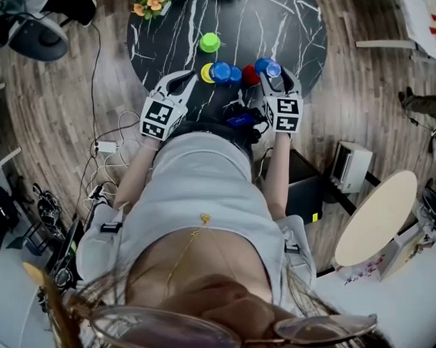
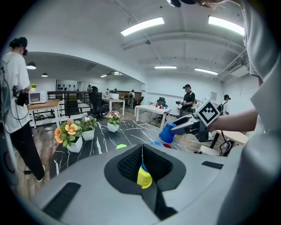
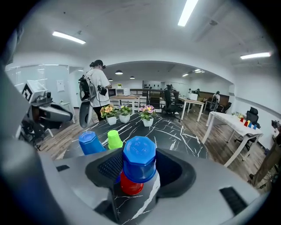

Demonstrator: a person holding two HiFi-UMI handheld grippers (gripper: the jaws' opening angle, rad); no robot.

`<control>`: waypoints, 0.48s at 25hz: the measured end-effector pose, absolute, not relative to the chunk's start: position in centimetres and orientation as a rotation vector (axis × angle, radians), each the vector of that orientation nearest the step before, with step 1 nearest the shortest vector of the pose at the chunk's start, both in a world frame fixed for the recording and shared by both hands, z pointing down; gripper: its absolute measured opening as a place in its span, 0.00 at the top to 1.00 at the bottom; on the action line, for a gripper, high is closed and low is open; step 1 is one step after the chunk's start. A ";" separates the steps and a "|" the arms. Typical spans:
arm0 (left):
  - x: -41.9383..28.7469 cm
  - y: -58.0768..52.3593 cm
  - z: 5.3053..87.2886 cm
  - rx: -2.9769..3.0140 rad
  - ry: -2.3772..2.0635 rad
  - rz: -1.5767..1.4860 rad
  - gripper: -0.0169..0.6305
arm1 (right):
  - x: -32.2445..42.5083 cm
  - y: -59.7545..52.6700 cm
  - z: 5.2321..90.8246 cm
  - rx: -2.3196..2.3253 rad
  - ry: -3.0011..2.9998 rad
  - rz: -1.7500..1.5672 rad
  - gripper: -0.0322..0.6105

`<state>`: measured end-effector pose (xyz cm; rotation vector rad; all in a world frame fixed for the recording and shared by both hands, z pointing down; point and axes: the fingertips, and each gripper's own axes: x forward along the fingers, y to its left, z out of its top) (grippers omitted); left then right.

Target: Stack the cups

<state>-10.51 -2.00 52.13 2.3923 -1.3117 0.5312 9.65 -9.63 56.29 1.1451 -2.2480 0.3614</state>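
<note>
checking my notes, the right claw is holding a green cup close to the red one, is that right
Not green: the right claw holds a blue cup close to the red cup, as the right gripper view shows. The green cup stands on the table, apart from it.

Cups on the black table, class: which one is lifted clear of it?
The blue cup gripped in the right hand-held gripper, raised above the red cup. The green cup, yellow cup and other blue cup stand on the table.
</note>
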 end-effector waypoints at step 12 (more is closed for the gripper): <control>-10.7 -1.8 52.8 2.389 -1.297 0.537 0.92 | 6.0 -7.4 56.6 0.965 -2.270 0.316 0.59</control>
